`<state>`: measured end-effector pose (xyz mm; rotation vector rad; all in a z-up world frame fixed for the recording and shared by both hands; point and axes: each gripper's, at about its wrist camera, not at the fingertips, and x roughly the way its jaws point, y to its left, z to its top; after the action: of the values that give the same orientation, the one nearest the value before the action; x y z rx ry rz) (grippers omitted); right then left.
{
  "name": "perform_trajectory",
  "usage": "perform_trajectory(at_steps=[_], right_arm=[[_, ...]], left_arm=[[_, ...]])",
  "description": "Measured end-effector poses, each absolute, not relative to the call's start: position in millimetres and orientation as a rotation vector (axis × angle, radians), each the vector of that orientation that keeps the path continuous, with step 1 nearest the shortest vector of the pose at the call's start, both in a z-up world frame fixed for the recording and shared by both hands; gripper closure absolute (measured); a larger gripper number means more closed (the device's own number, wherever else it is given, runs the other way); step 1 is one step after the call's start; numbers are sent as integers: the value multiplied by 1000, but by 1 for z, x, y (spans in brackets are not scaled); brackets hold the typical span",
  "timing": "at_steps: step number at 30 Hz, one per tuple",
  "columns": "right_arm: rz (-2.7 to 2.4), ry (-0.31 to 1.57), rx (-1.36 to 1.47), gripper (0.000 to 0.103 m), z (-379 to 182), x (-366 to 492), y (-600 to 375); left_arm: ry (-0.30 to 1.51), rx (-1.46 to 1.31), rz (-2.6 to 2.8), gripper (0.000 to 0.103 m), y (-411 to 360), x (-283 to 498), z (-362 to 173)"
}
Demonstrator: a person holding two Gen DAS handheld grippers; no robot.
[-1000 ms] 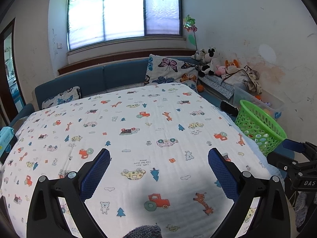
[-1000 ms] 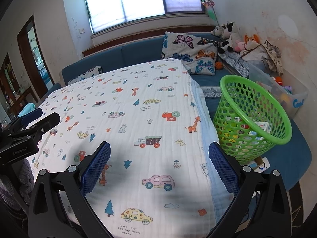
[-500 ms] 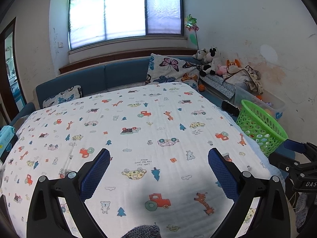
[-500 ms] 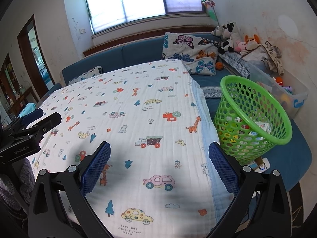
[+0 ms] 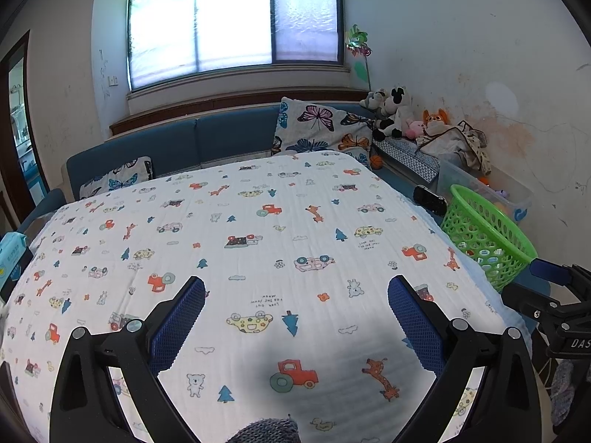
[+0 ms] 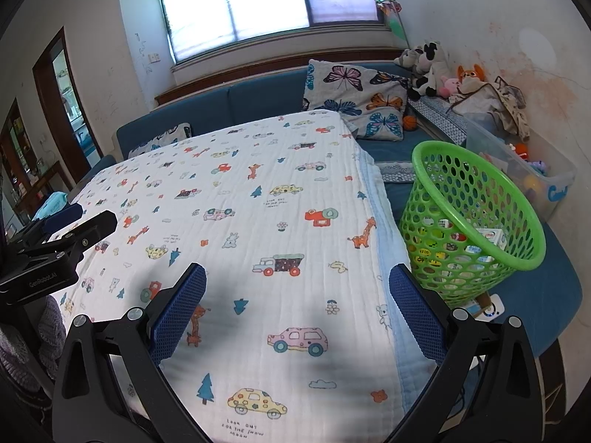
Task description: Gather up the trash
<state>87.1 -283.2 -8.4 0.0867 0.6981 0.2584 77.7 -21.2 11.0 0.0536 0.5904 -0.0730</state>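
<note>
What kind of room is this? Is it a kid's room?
Probably a child's playroom or living room at home. A blanket printed with cartoon cars and giraffes covers the big surface, stuffed animals sit in the corner by a butterfly pillow, and a clear bin holds toys.

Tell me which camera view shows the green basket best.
The right wrist view. There the green basket shows whole and near, with its open mouth and small packets inside. The left wrist view shows the basket farther off at the right edge, mostly its outer wall, its base hidden behind the bed's blanket.
</note>
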Motion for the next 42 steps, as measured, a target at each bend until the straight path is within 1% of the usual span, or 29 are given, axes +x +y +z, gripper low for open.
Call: perform_trajectory(at_steps=[34,42], right_arm=[[268,690,71,5,-10,91,-281],[265,688,75,4,-9,92,-282]], left_arm=[[601,62,-77,7,-29,78,11],[571,76,-41,7,-30,74,13]])
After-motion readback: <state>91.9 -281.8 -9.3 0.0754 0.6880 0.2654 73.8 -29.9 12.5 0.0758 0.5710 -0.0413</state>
